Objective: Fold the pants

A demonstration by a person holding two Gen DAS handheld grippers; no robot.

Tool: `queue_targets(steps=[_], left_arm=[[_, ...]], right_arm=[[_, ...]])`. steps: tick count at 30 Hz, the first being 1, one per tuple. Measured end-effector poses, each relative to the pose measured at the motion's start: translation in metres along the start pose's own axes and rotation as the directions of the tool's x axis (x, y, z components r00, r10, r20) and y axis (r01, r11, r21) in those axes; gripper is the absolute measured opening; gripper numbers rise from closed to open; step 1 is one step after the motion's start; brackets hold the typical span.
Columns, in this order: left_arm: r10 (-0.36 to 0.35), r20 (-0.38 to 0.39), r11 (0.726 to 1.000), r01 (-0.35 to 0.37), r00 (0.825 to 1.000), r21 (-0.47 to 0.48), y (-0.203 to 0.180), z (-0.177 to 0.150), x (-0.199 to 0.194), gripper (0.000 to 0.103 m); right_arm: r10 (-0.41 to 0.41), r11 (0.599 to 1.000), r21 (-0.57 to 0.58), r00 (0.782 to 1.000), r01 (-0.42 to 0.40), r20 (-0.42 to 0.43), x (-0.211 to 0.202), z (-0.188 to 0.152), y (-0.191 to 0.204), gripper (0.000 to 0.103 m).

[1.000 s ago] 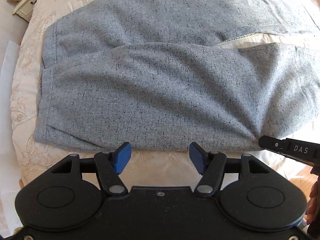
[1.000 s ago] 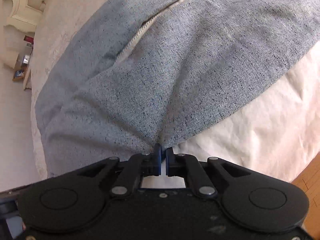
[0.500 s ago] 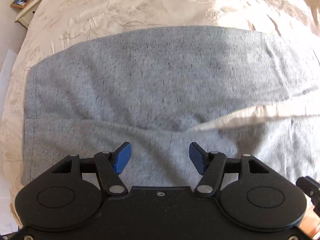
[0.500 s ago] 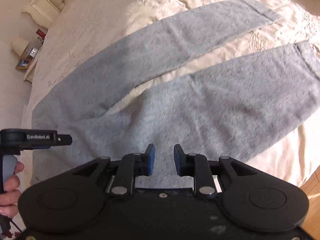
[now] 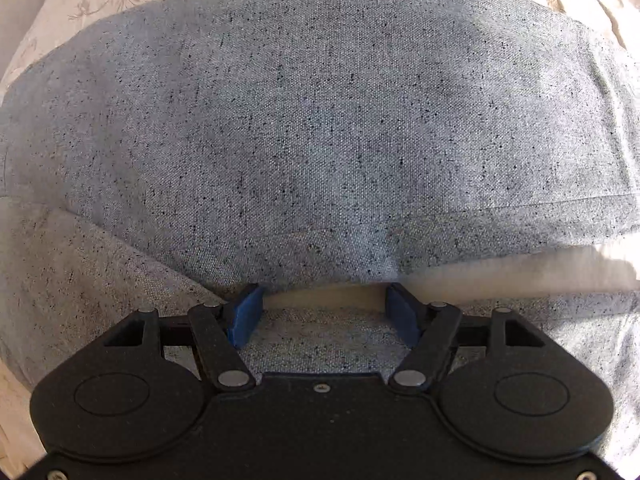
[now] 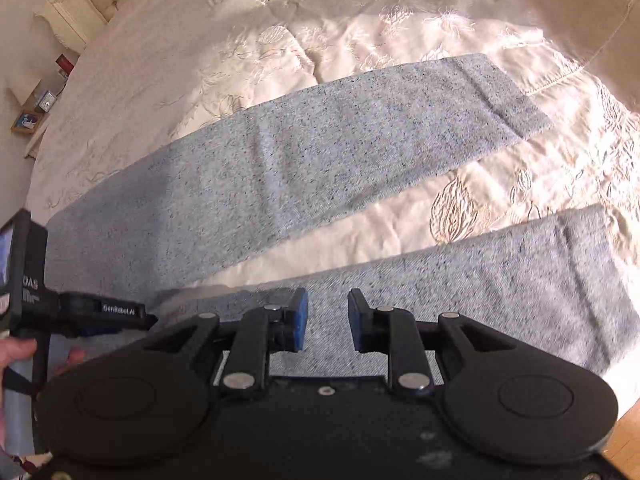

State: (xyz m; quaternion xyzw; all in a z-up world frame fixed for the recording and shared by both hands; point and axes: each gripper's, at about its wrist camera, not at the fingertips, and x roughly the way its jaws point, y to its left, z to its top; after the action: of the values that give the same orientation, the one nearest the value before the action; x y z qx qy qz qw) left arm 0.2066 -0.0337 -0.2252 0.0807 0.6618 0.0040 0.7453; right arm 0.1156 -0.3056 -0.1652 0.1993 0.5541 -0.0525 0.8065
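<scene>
Lying spread on the bedspread [image 6: 304, 40], grey pants [image 6: 320, 152].
Left gripper [image 5: 324, 312] opening above the crotch, holding nothing; right gripper [image 6: 328, 320] parted, empty.

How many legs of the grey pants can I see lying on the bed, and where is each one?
2. The far leg lies stretched across the bedspread. The near leg lies in front of it, just beyond the right gripper; a strip of bedspread separates them.

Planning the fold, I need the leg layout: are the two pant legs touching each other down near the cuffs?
Apart. The right wrist view shows a strip of bare cream bedspread between the far leg and the near leg, widening toward the cuffs.
</scene>
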Motion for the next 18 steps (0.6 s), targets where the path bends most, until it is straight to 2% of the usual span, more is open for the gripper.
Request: queue_targets(steps=[3,7,9,11,13,16,18], left_arm=[[0.012,0.002,1.0,-0.012,1.0,-0.008,0.0,-0.002,0.0,0.072],[0.044,-0.007,0.999,-0.044,0.999,-0.007,-0.004,-0.001,0.002,0.074],[0.074,-0.006,0.997,-0.074,0.997,0.008,-0.008,-0.002,0.003,0.079],[0.132,-0.003,0.991,-0.132,0.991,0.037,-0.018,0.001,0.007,0.094],[0.196,0.014,0.977,-0.196,0.981,0.082,-0.024,0.0,0.011,0.103],[0.208,0.028,0.97,-0.21,0.978,0.127,-0.03,0.0,0.011,0.103],[0.186,0.031,0.972,-0.189,0.982,0.138,-0.032,0.001,0.007,0.095]], right_arm=[[0.002,0.999,-0.033,1.0,-0.001,0.019,0.009,0.021,-0.005,0.025],[-0.015,0.997,-0.078,0.996,0.022,0.093,0.033,0.056,-0.01,0.026],[-0.049,0.994,-0.093,0.991,0.061,0.124,0.045,0.073,-0.014,0.027],[-0.08,0.991,-0.093,0.989,0.091,0.121,0.058,0.086,-0.023,0.027],[-0.138,0.985,-0.089,0.985,0.147,0.101,0.072,0.097,-0.039,0.027],[-0.201,0.974,-0.091,0.978,0.205,0.053,0.09,0.104,-0.063,0.027],[-0.192,0.977,-0.084,0.98,0.196,0.053,0.089,0.106,-0.074,0.027]])
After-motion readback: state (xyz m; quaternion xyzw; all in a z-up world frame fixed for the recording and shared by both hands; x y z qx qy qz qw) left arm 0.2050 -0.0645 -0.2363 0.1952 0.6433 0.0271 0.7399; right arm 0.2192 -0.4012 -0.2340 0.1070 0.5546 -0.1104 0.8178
